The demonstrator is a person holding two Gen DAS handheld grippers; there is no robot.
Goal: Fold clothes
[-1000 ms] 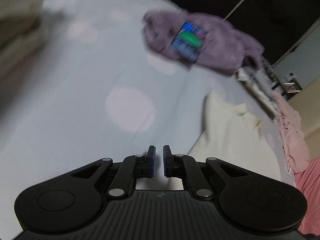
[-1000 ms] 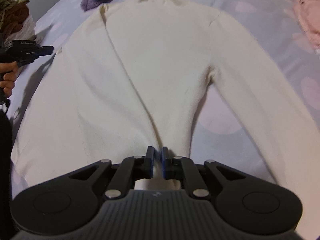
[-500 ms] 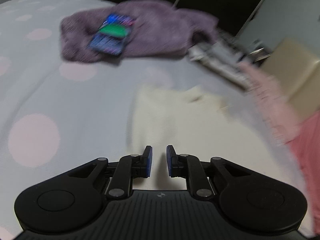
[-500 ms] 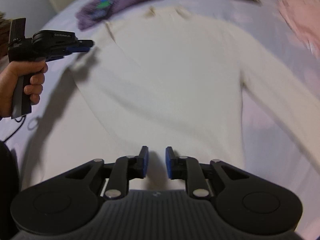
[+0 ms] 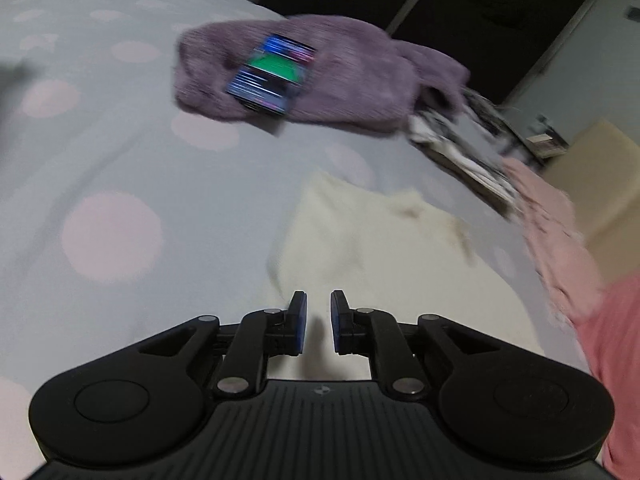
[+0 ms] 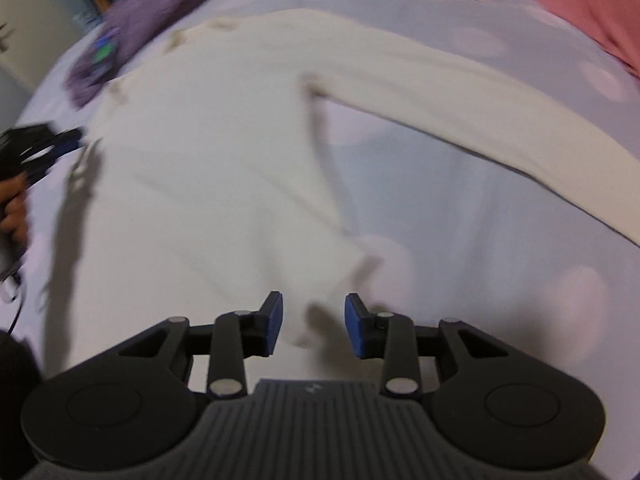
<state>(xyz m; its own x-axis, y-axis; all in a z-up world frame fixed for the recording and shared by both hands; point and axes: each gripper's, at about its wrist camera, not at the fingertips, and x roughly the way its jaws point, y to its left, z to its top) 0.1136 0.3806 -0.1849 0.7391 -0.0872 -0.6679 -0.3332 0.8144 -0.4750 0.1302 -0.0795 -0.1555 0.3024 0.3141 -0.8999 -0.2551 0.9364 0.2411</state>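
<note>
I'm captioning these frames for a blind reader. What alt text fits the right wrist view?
A cream sweater lies flat on a dotted lilac bedspread, one sleeve stretched to the right. The right hand-held gripper hangs over its lower edge, jaws apart with nothing between them. The left hand-held gripper shows at the left edge.

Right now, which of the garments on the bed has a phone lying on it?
The fuzzy purple garment at the far side; a lit phone rests on it. The cream sweater and pink garment carry nothing.

Both wrist views tilted down, close over the bed (right one steeper); shared: cream sweater, purple garment.
</note>
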